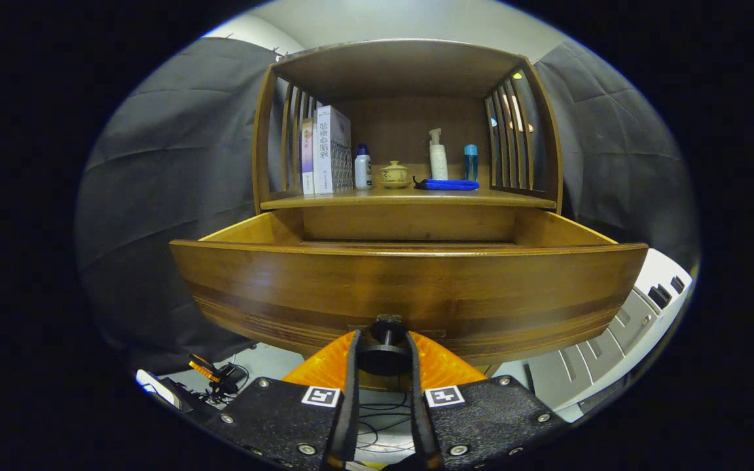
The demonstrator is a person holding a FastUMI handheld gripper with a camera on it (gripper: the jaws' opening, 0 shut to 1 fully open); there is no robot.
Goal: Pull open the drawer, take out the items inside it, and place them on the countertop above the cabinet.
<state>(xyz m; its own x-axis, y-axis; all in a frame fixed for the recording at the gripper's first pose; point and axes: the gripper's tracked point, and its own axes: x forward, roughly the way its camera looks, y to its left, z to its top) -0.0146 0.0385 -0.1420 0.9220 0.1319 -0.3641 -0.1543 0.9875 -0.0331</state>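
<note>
A: What are the fingers at?

B: The gripper (383, 347) is closed on the drawer knob (385, 353), a dark round knob on a short stem at the bottom middle of the drawer front. One finger sits on each side of the knob, and both seem to press against it.

A: And the drawer itself?

B: The drawer (410, 288) is pulled well out of the wooden cabinet (406, 72). Its curved front panel stands just ahead of the fingers, and both side walls run back to the cabinet body. The view sits too low to look over the front, so what lies inside cannot be told.

A: What stands on the countertop?

B: The countertop (410, 196) above the drawer carries several things. Upright boxes (328, 150) lean against the slatted side beyond the left finger. Beside them stands a small white bottle with a blue cap (363, 168), then a little lidded pot (394, 174) near the middle. Further along is a white pump bottle (438, 155), and next to that a slim blue bottle (470, 162). A flat blue item (448, 185) lies in front of those two bottles, near the shelf's front edge.

A: Anything below?

B: Cables and small devices (216, 376) lie on the floor beside the left finger.
</note>
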